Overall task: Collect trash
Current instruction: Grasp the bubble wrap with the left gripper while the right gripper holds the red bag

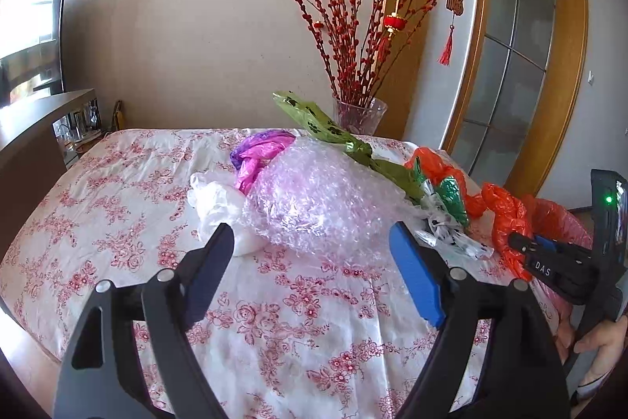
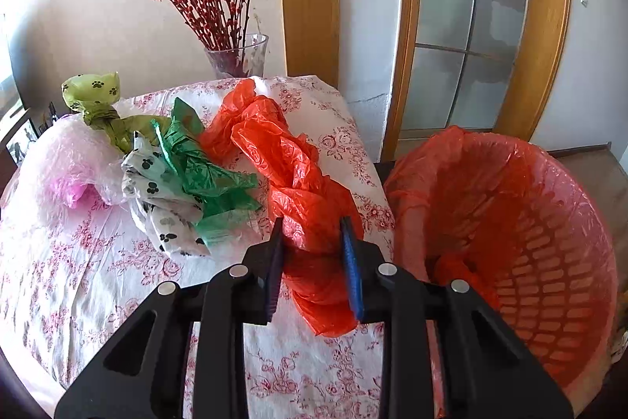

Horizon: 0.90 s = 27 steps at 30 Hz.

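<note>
Orange plastic fills the gap of the right gripper [image 2: 312, 242]: its two pads are drawn in against a bunched neck of the orange bag [image 2: 290, 179], so it is pinching that bag near its closest end. From the pinch the bag's long axis runs away from the gripper and slightly to the left, over the flowered cloth [image 2: 98, 285], its far end crumpled near the glass vase [image 2: 239, 57]. A short tail hangs on the near side of the pads.

Just to the right of the pinch, and lower than the tabletop, stands the bin [image 2: 549, 262], a pink slatted basket lined with orange film, its mouth open toward the camera. That is the relation the next move seems to hang on: the bin lies to the gripper's right, close by, while the bag trails off ahead and left. I judge that a lift and a swing to the right would need to drag the whole length clear of the table edge before letting go.

To the left of the pinch lie the green bag [image 2: 204, 175] and the paw-print bag [image 2: 165, 207], touching each other, then the bubble wrap [image 2: 66, 160].

The left gripper [image 1: 312, 254] is spread wide and holds nothing. Straight ahead of it, just beyond the tips, sits the bubble wrap [image 1: 314, 199], lying across its line, with a purple bag [image 1: 263, 152] behind. The left gripper is the nearer one to the wrap; the right is nearer the bin.
</note>
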Motion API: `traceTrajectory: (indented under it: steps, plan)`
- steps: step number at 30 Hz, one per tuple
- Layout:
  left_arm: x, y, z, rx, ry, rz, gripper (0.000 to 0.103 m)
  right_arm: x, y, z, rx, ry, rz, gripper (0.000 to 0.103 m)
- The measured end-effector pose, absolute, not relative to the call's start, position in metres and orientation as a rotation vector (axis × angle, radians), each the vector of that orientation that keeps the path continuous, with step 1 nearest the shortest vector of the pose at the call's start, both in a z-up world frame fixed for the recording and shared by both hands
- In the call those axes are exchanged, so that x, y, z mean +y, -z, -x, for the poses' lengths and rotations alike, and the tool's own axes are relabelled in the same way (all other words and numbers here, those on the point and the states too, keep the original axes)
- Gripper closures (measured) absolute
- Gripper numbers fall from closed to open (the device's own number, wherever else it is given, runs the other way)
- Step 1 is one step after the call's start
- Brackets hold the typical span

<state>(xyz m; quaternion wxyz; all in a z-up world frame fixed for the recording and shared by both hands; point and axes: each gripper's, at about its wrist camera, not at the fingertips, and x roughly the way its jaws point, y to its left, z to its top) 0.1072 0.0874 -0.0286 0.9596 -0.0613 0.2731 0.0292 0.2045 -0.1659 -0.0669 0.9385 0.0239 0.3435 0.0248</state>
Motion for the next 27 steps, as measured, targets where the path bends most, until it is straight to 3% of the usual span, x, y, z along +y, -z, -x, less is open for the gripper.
traceTrajectory:
  steps: [10,11,12,15,18,27]
  plan:
    - [0.062,0.046,-0.148,0.631,-0.151,-0.012,0.023,-0.163,0.068,-0.192,0.696,-0.077,-0.044,0.075]
    - [0.062,0.049,-0.151,0.644,-0.161,-0.012,0.029,-0.163,0.068,-0.191,0.696,-0.078,-0.044,0.075]
    - [0.063,0.051,-0.153,0.653,-0.161,-0.007,0.046,-0.164,0.067,-0.190,0.694,-0.078,-0.045,0.075]
    - [0.066,0.056,-0.156,0.682,-0.126,0.029,0.083,-0.166,0.065,-0.186,0.687,-0.079,-0.050,0.075]
    - [0.069,0.053,-0.149,0.656,-0.097,0.050,0.093,-0.169,0.062,-0.182,0.677,-0.079,-0.057,0.075]
    - [0.076,0.017,-0.110,0.531,-0.023,0.094,0.096,-0.176,0.049,-0.170,0.636,-0.089,-0.076,0.075]
